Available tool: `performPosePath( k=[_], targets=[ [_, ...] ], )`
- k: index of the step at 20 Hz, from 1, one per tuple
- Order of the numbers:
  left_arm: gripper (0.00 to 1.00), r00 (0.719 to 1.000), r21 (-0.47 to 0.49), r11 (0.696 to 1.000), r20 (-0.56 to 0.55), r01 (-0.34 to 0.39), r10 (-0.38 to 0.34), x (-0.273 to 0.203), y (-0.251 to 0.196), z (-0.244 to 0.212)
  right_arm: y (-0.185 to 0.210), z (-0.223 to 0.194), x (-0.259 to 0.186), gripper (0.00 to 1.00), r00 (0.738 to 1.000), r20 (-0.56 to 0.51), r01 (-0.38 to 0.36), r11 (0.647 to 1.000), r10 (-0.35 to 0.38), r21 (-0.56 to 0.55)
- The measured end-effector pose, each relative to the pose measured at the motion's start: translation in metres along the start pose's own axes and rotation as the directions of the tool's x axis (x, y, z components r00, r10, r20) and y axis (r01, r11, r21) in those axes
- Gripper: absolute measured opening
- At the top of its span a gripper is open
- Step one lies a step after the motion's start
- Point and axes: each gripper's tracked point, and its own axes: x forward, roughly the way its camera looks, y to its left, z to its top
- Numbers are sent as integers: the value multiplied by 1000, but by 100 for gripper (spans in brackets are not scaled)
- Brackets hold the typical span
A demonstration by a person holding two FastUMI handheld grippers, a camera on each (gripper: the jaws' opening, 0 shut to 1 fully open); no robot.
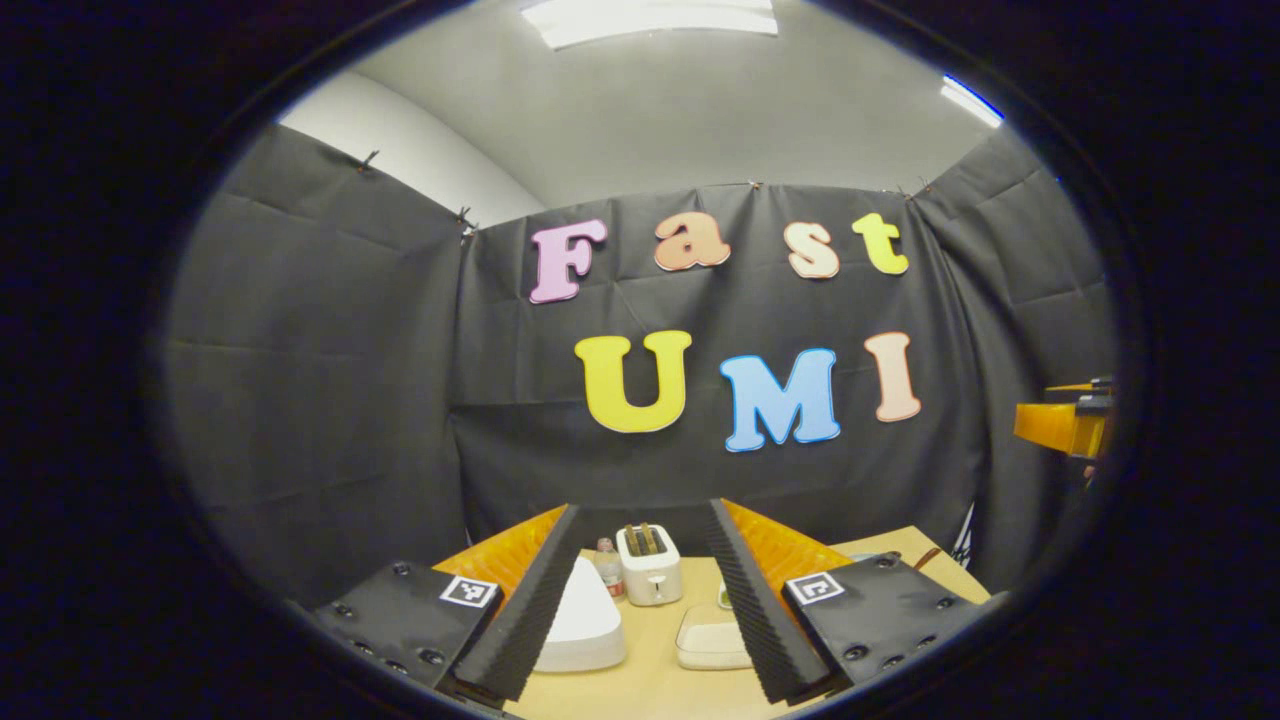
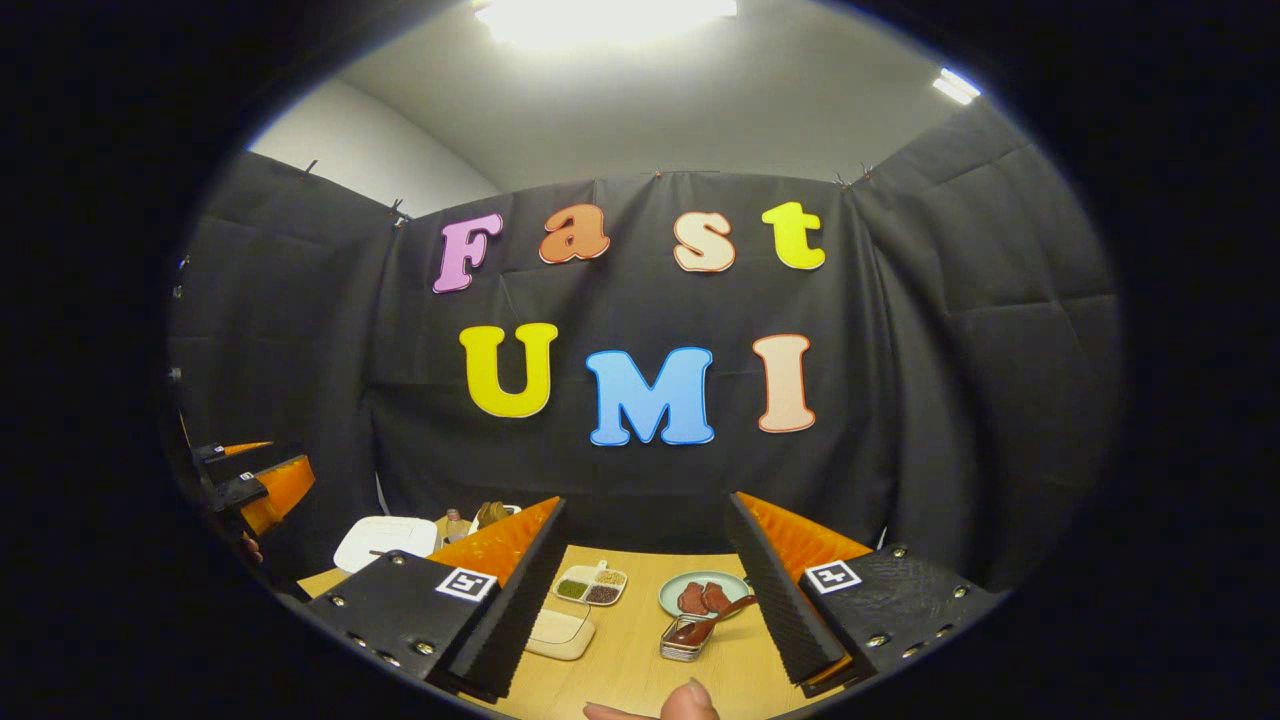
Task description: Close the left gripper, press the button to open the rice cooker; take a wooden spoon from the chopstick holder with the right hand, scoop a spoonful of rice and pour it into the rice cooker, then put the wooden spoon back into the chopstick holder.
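In the left gripper view my left gripper (image 1: 645, 507) is open and holds nothing. Below it sits the white rice cooker (image 1: 582, 620), lid down, low between the fingers. A cream lidded box (image 1: 712, 640) lies to its right. My right gripper (image 2: 645, 500) is also open and empty above the wooden table (image 2: 640, 660). A metal chopstick holder (image 2: 683, 640) stands beneath it with the wooden spoon (image 2: 712, 618) leaning out of it. A divided dish of grains (image 2: 590, 585) and the cream box (image 2: 560, 632) lie to the left. The rice cooker (image 2: 385, 540) appears far left.
A white toaster (image 1: 650, 565) and a small bottle (image 1: 607, 567) stand behind the rice cooker. A green plate with meat slices (image 2: 703, 595) lies behind the chopstick holder. A fingertip (image 2: 690, 700) shows at the bottom edge. Each gripper appears at the other view's side: (image 1: 1065, 425), (image 2: 255, 485).
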Motion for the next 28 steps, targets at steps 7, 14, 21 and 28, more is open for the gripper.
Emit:
performPosePath(
  k=[7,14,21,28],
  targets=[
    [11,969,-37,996,-237,-87,75,101,84,-124,76,5,11,96,999,-7,48,998,-48,-41],
    [8,881,-59,985,-460,-160,115,191,132,-258,119,-21,22,96,992,-84,80,982,-95,-168],
    [9,741,-82,965,-658,-248,134,215,147,-366,130,-35,32,92,982,-147,85,974,-118,-212],
    [10,669,-78,974,-738,-213,88,208,144,-368,140,-37,28,92,981,-162,76,982,-105,-175]
  ],
)
